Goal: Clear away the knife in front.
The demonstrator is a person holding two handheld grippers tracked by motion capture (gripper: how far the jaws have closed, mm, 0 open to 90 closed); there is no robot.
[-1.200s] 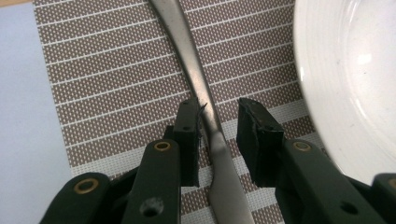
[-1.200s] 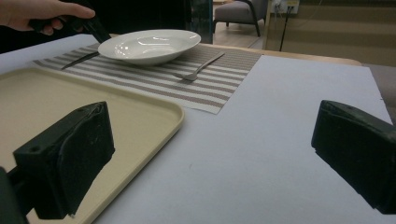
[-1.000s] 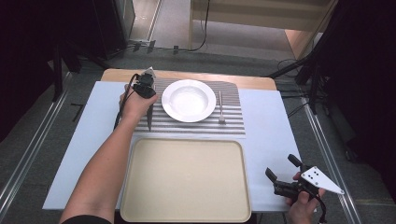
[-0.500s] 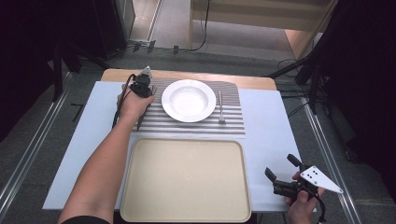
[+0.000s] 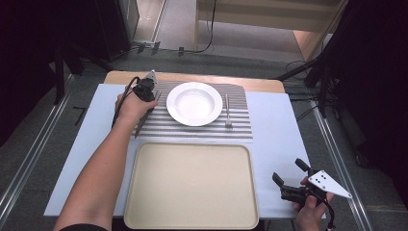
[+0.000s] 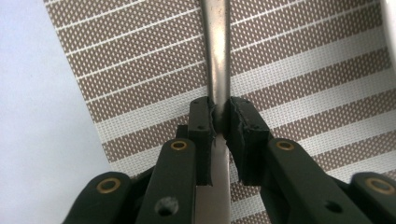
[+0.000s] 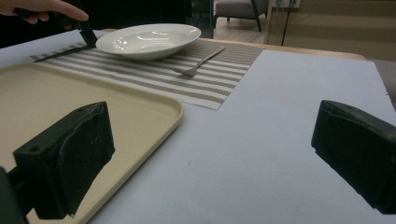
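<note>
Left gripper (image 6: 220, 122) clamped on a slim silver metal knife (image 6: 216, 56), pads pinching its handle after just closing further. Knife flat on the brown-and-white striped woven placemat (image 6: 303, 70) beneath the jaws. Just right of that gripper, a white round ceramic plate (image 5: 194, 103); beyond the plate, a silver metal fork (image 5: 228, 111). Nearer the person, a beige rectangular plastic tray (image 5: 190, 185). Right gripper (image 5: 289, 180) well apart, spread wide over the pale blue table (image 7: 261, 154), holding nothing.

A recording lab: black curtains (image 5: 29, 57), floor rails (image 5: 29, 159) and loose cables (image 5: 211, 43) surround the light-blue tabletop (image 5: 279, 125) beyond the tongs.
</note>
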